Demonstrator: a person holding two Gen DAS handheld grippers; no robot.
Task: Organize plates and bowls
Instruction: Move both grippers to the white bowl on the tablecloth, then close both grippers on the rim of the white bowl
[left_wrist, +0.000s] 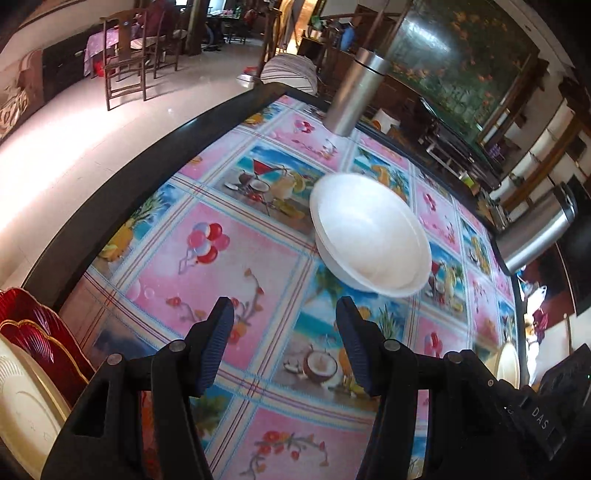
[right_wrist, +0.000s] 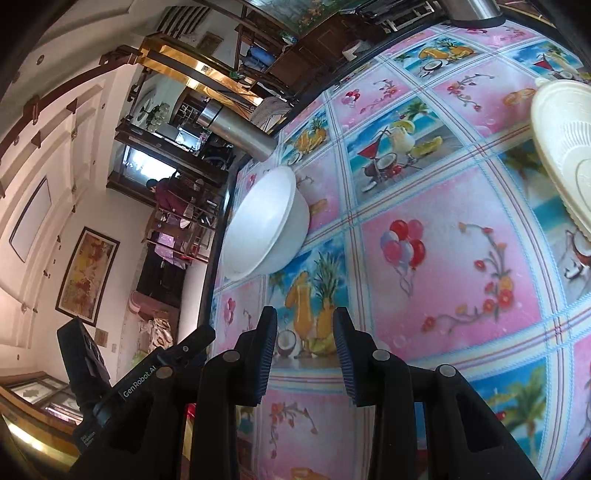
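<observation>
White bowl (left_wrist: 369, 236) sits on the patterned surface (left_wrist: 258, 266), ahead of the left claw (left_wrist: 284, 347), whose jaws gape empty. Right claw (right_wrist: 304, 350) stands narrower, also empty. Cream plate (right_wrist: 565, 147) lies well apart.

The bowl (left_wrist: 369, 236) sits on the bench (left_wrist: 236, 266) mid-frame, a flask (left_wrist: 354, 96) behind it, plates (left_wrist: 33, 369) lower left.

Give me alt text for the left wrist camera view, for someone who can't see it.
An open, empty left gripper points down at a white bowl sitting upright on a table covered with a pink and blue patterned tablecloth. Red plates and a cream plate sit at lower left; a steel flask stands beyond the bowl.
</observation>
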